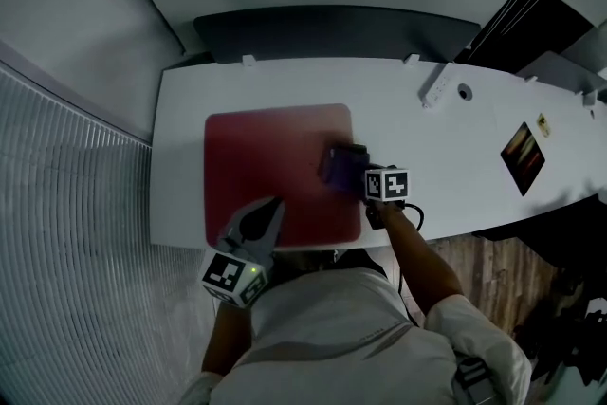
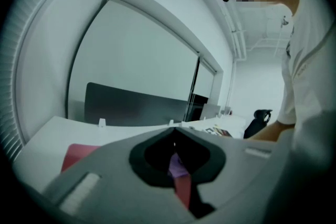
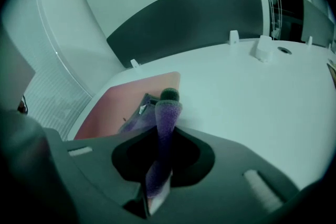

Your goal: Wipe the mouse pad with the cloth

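Right gripper [image 1: 353,174], centre-right of the head view: jaws clamped on a fuzzy purple cloth [image 1: 334,164], lying at the right margin of a flat dark-red rectangular mouse pad [image 1: 270,156], whose breadth extended leftward. Left gripper [image 1: 268,213], lower left: jaws together, empty, at the pad's bottom edge.

Ahead of the jaws of the right gripper [image 1: 343,168], clamped on the cloth [image 1: 332,162], bare worktop [image 1: 446,175] runs to the dark screen [image 1: 332,28]. Off to their right stands a power strip [image 1: 434,88]. To their left the mouse pad [image 1: 256,156] lies open, save the left gripper [image 1: 269,210] at its near edge.
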`<action>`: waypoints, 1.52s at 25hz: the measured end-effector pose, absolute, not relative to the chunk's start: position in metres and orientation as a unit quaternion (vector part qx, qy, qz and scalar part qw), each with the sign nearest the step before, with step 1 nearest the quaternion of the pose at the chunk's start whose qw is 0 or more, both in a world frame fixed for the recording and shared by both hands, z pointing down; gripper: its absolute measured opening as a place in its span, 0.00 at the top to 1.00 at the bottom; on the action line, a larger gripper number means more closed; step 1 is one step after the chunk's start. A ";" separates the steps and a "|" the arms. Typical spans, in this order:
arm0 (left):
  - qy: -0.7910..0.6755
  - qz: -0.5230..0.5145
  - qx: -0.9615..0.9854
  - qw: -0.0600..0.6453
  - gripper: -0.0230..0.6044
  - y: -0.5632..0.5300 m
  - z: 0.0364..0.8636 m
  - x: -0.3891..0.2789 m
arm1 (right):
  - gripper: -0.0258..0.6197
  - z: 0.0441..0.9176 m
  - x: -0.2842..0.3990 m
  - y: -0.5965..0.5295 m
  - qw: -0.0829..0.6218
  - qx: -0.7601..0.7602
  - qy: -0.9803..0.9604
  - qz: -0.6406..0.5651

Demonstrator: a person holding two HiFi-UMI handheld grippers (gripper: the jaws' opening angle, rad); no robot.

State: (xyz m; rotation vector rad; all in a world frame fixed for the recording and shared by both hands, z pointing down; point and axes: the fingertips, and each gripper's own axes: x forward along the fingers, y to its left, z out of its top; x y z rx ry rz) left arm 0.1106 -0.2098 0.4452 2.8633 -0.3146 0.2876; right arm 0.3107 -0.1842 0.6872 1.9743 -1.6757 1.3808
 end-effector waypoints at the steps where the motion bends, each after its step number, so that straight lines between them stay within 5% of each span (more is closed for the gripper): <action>1: -0.105 0.099 0.982 0.122 0.96 -0.208 0.444 0.117 | 0.89 0.687 0.318 -0.177 0.101 0.673 -0.563 0.470; 15: -0.086 0.103 0.985 0.110 0.96 -0.225 0.439 0.095 | 0.89 0.600 0.294 -0.170 -0.004 0.705 -0.583 0.404; 25: -0.131 0.092 0.981 0.113 0.96 -0.281 0.425 -0.023 | 0.89 0.541 0.103 -0.273 -0.034 0.575 -0.710 0.406; 38: -0.230 0.110 0.959 0.122 0.96 -0.332 0.442 -0.187 | 0.89 0.614 -0.129 -0.377 0.049 0.436 -0.774 0.457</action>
